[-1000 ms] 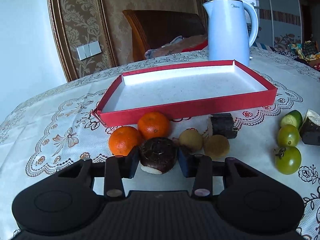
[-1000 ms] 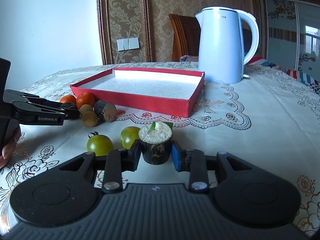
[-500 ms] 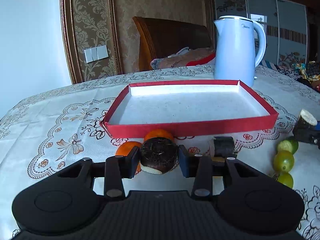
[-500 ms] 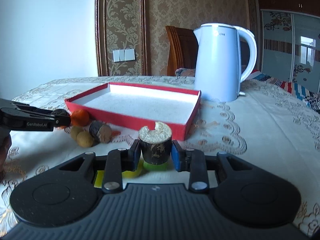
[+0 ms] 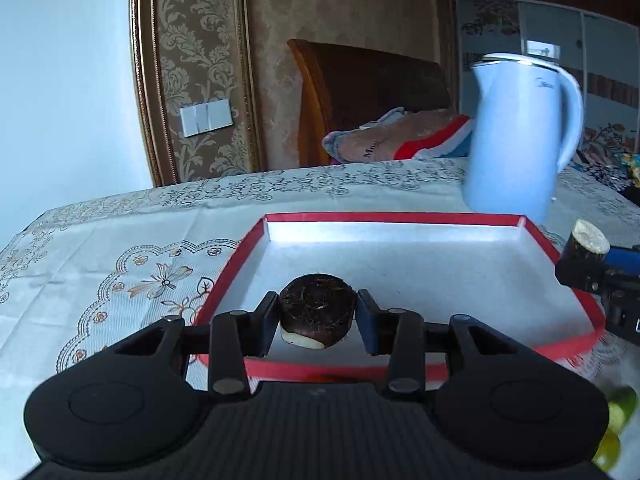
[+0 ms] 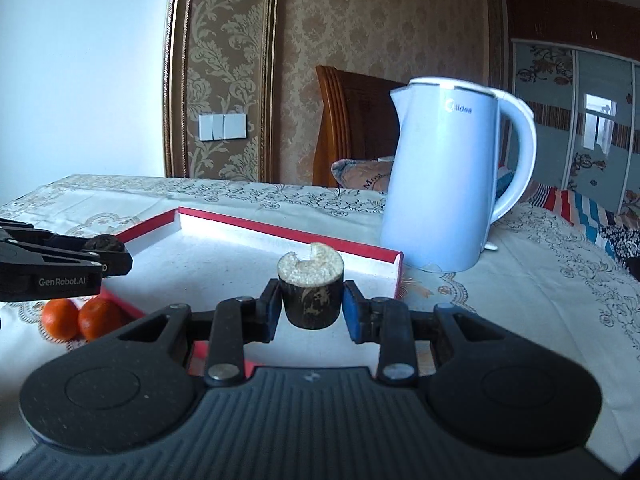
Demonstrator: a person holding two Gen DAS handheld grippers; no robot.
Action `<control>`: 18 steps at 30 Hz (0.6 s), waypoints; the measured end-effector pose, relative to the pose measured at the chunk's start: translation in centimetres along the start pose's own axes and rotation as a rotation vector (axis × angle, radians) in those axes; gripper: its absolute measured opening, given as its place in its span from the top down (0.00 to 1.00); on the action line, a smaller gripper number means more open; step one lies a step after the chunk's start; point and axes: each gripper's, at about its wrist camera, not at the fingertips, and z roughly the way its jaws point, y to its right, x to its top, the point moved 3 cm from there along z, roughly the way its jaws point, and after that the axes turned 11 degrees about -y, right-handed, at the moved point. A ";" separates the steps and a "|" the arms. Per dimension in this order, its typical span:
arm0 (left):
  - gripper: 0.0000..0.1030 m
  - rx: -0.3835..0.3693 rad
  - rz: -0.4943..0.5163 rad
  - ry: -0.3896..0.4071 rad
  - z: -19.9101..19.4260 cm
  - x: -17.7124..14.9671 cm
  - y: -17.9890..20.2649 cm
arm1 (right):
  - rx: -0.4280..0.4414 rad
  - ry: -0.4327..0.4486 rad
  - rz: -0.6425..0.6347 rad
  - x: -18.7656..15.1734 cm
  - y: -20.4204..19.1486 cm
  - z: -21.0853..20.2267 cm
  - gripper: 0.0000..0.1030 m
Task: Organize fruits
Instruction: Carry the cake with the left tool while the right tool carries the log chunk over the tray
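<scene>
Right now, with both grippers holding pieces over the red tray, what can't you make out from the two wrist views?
- Left wrist view: the fruit in front of the red tray is hidden by the left gripper; only blurred green fruit shows at the right edge.
- Right wrist view: the right gripper covers the tray's near corner; the two oranges are partly hidden.
- Both views: whether the held pieces clear the tray floor.

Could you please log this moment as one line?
left tongs: shut on dark round fruit | right tongs: shut on cut stalk piece | both over red tray
</scene>
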 end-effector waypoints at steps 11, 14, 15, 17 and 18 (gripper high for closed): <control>0.61 0.012 -0.003 -0.092 4.5 0.8 0.3 | 0.022 -0.124 0.064 1.9 0.3 5.7 0.70; 0.61 0.004 -0.012 -0.113 5.2 0.8 0.4 | 0.016 -0.146 0.067 2.1 0.3 6.8 0.70; 0.61 0.006 -0.017 -0.119 5.4 0.9 0.4 | 0.017 -0.155 0.068 2.2 0.3 7.2 0.70; 0.61 0.005 -0.018 -0.130 5.9 1.0 0.5 | 0.023 -0.169 0.070 2.1 0.3 7.6 0.70; 0.61 0.001 -0.019 -0.135 6.0 1.0 0.5 | 0.024 -0.176 0.069 2.1 0.2 7.7 0.70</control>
